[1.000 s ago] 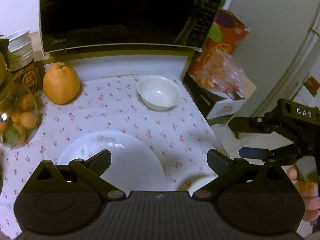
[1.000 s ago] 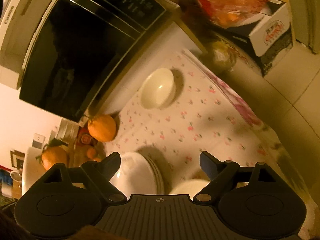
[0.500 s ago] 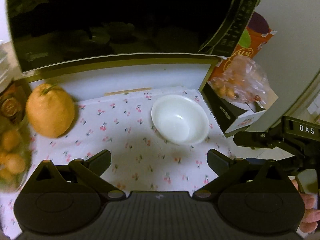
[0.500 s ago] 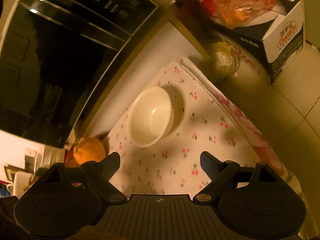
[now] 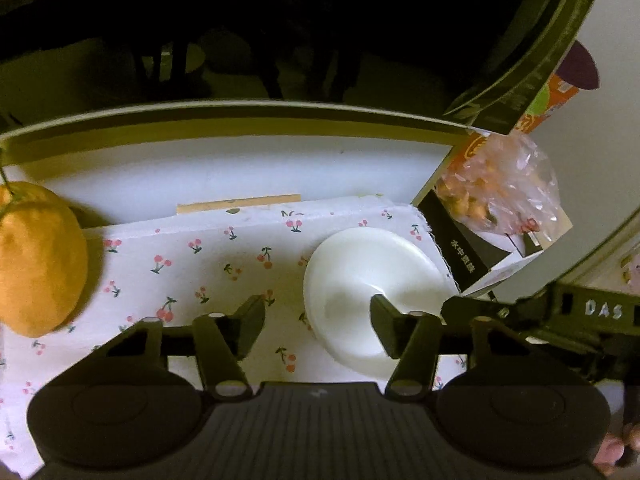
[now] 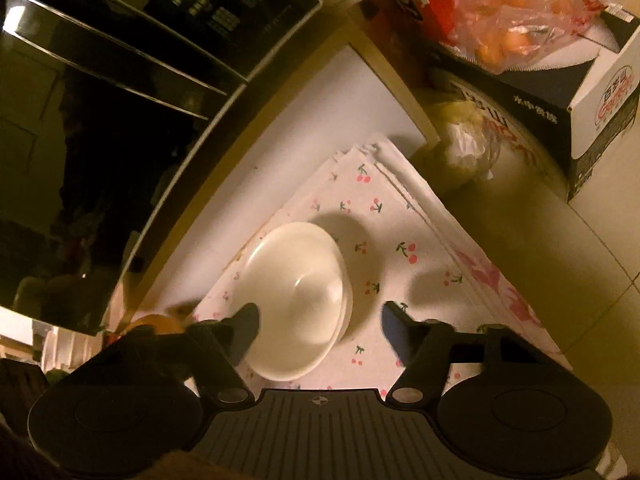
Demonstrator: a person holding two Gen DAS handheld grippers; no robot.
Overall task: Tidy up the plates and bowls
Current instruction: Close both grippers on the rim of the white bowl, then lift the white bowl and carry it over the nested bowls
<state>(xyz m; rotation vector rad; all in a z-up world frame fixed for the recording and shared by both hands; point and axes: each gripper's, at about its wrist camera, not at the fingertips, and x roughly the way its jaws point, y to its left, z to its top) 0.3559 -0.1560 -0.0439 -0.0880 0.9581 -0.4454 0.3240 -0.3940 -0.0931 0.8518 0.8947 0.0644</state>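
- White bowl (image 5: 376,280) sitting on the cherry-print cloth (image 5: 208,256), right of centre in the left wrist view, close to the cloth's far right corner; near rim cut off behind the tongs' own body.
- Left tongs (image 5: 318,326) closing, half spread; right finger (image 5: 386,330) overlapping the bowl's inside, left finger out over the cloth, so the bowl's left rim between the two, not visibly pinched. Contact of the right tip with the bowl: cannot tell.
- Right tongs (image 6: 318,330) closing too, half spread; left finger (image 6: 244,332) over the bowl's left rim, right finger above bare cloth. Bowl (image 6: 296,300) low and left of centre in this view, apparently two or more nested rims at its right edge, count hard to make out. Nothing pinched here that can be seen.
- Other tongs also poking into the left wrist view at lower right, lettered "DAS", dark and partly merged with the shadow; a bit of a hand (image 5: 612,454) at the bottom right corner, mostly cut off.
- Large yellow-orange fruit (image 5: 38,264) at the left edge, clipped by the frame.
- Microwave (image 6: 120,100) filling the top of both views, door nearly black, only dim reflections; panel markings unreadable.
- Box (image 6: 600,92) with a clear bag of small orange fruit (image 6: 516,20) on top, upper right; crumpled wrapping below it blurred, contents unclear.
- White counter (image 5: 224,168) showing as a strip between cloth and microwave.
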